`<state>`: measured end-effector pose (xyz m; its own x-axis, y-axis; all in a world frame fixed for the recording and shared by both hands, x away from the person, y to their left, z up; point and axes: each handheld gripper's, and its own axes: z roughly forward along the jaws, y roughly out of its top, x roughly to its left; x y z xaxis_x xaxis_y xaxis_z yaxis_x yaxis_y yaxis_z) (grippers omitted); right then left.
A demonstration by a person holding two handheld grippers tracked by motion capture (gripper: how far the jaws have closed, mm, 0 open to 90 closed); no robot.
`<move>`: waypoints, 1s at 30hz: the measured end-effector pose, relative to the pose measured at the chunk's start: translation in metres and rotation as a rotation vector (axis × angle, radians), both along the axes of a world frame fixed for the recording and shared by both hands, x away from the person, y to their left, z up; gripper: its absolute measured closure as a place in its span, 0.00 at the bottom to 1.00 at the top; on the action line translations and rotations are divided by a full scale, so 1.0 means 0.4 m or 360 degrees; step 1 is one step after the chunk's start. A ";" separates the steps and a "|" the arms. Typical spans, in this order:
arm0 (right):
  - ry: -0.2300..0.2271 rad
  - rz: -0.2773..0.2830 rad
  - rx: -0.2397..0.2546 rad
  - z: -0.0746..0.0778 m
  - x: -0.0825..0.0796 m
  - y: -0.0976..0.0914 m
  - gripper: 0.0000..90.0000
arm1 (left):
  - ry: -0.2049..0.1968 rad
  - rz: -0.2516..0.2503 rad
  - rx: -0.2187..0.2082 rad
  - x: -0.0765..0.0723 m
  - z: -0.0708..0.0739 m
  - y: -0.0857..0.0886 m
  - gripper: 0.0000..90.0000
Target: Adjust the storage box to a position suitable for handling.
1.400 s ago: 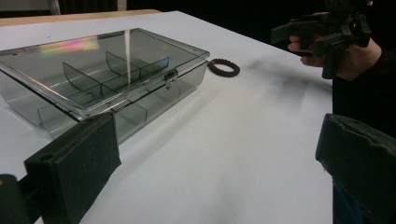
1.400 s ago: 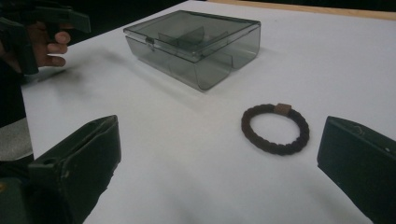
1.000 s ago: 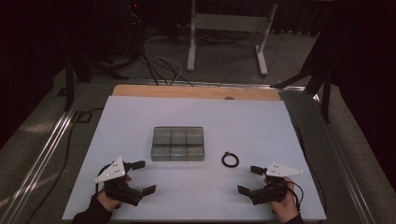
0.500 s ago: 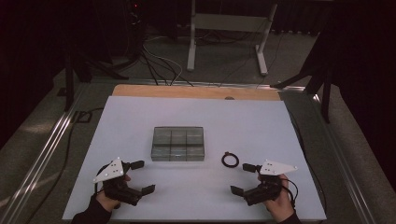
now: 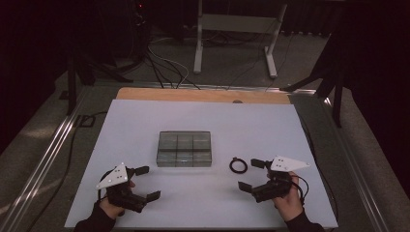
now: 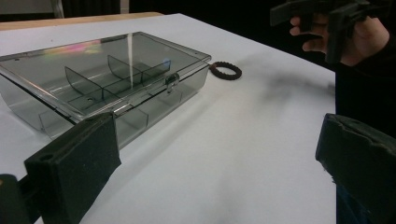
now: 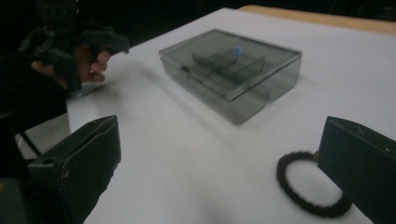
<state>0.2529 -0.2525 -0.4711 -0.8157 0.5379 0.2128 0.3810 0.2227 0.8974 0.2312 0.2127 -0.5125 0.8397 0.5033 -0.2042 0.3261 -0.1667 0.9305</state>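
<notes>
Black braided hair-tie ring [image 5: 238, 166] lies loose on the white desk [image 5: 145, 121] at about four o'clock from the lidded smoky plastic compartment box [image 5: 184, 148], right tool [image 5: 251, 174] wide and near it, left tool [image 5: 147, 182] wide and idle, so grasping and boxing remain.

The right gripper [image 5: 250, 175] has slid leftward toward the black ring [image 5: 238, 166]; its fingers now flank it.

Both grippers, the left gripper [image 5: 145, 182] and right gripper [image 5: 250, 175], are black, each with 2 blocky foam-padded jaws, a pale 3-cornered top plate and dark sleeves behind.
</notes>
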 end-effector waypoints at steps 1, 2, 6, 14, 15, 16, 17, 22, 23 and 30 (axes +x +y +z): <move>0.0004 0.0000 0.0004 0.003 0.004 0.000 0.00 | 0.0004 -0.0003 -0.0003 0.000 0.000 0.000 0.00; 0.0000 -0.0014 0.0004 0.006 0.010 0.001 0.00 | 0.0005 -0.0002 -0.0002 0.000 0.000 0.000 0.00; -0.0011 -0.0040 -0.0003 0.012 0.032 0.003 0.00 | 0.0003 0.0000 -0.0003 0.000 0.000 0.000 0.00; 0.0027 -0.0113 0.0028 0.014 0.086 -0.002 0.00 | 0.0004 0.0001 -0.0008 0.001 0.000 0.000 0.00; 0.0048 -0.0118 0.0017 0.012 0.096 -0.001 0.00 | 0.0002 0.0000 -0.0006 0.001 0.001 0.000 0.00; 0.0057 -0.0128 0.0008 0.011 0.100 0.000 0.00 | 0.0000 0.0000 -0.0004 0.001 0.001 0.000 0.00; 0.0075 -0.0135 -0.0001 0.009 0.107 0.001 0.00 | 0.0000 -0.0001 -0.0006 0.001 0.001 0.000 0.00; 0.0108 -0.0147 -0.0051 0.001 0.130 0.009 0.00 | 0.0000 0.0000 -0.0008 0.000 0.002 0.000 0.00; 0.0105 -0.0158 -0.0070 -0.002 0.135 0.012 0.00 | 0.0001 0.0000 -0.0009 0.001 0.002 0.001 0.00; 0.0177 -0.0334 -0.0172 -0.035 0.171 0.013 0.17 | 0.0002 -0.0002 -0.0017 0.001 0.003 0.000 0.00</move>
